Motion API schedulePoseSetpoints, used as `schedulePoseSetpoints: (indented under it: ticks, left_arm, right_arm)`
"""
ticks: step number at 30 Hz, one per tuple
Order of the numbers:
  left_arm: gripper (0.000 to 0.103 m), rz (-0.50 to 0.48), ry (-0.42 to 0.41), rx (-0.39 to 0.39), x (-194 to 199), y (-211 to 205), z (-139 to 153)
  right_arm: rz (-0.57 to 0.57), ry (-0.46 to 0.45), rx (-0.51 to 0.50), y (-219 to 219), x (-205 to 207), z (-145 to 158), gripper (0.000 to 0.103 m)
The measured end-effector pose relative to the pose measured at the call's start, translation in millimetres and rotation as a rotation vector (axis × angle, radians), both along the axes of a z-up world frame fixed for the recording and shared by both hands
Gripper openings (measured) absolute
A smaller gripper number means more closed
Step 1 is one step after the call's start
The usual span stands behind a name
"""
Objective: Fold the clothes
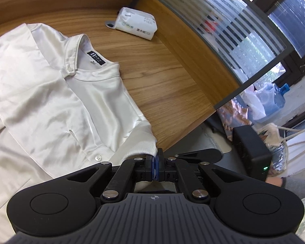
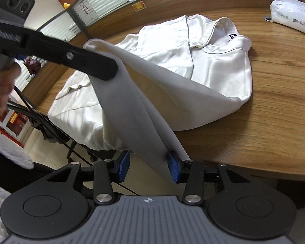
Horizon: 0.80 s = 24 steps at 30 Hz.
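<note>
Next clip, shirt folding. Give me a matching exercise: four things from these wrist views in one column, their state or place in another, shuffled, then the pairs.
Things:
1. left tongs
2. right tongs
3. tissue pack
4. shirt collar

States or places:
A. jaws apart, fabric hanging between the pads
B. lying flat on the table, black label showing
C. shut on a fold of the white shirt
D. on the wooden table beyond the shirt

Pairs: 1-C, 2-A, 3-D, 4-B

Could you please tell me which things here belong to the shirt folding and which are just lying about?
Part of the job:
- white shirt, a flap lifted off the table
- left tool, shut on the shirt's edge
- right tool, open, cloth between its pads

Lying about:
- tissue pack
- water jug on the floor
- black box
</note>
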<state>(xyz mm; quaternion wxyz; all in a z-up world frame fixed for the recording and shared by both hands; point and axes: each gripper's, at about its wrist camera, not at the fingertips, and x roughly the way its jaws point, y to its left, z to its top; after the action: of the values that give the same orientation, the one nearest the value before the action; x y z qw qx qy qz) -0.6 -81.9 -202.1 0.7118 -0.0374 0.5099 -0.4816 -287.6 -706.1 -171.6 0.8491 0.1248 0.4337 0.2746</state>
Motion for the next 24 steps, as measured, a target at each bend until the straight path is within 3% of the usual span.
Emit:
schedulePoseSetpoints:
  ticks: [3,4,5,6,11,13,15,18,24]
  left_arm:
    - [0.002,0.002,-0.012,0.001,-0.5,-0.1,1.5]
    - [0.002,0.006,-0.013,-0.001,-0.6,0.5,1.8]
    - [0.002,0.008,-0.012,0.001,-0.7,0.4,1.7]
    - [0.002,0.008,-0.017,0.006,-0.9,-0.1,1.6]
    - [0.005,0.001,-0.051,0.045,2.5,-3.1,0.4]
    - [0.012,0.002,-0.051,0.046,3.8,-1.7,0.1]
    - [0.026,0.010,-0.055,0.044,3.1,1.7,1.4]
    - [0.033,0.035,-0.062,0.021,0.5,11.3,6.2]
    - [0.036,0.024,-0.041,-0.023,-9.6,23.5,14.1]
  right_arm:
    - [0.007,0.014,-0.017,2.8,5.4,-5.7,0.045]
    - [0.018,0.020,-0.016,3.3,6.7,-7.2,0.034]
    - [0.029,0.027,-0.014,3.9,7.9,-8.5,0.012]
    - [0.038,0.034,-0.012,4.2,8.4,-8.7,0.004]
    - [0.096,0.050,0.045,-3.4,3.3,5.3,0.001]
    - [0.109,0.047,0.101,-9.8,1.3,17.0,0.001]
    - [0.109,0.039,0.141,-15.2,1.3,25.5,0.001]
    - [0.090,0.016,0.239,-28.5,7.1,45.7,0.001]
    - [0.052,-0.026,0.343,-39.7,29.6,68.6,0.001]
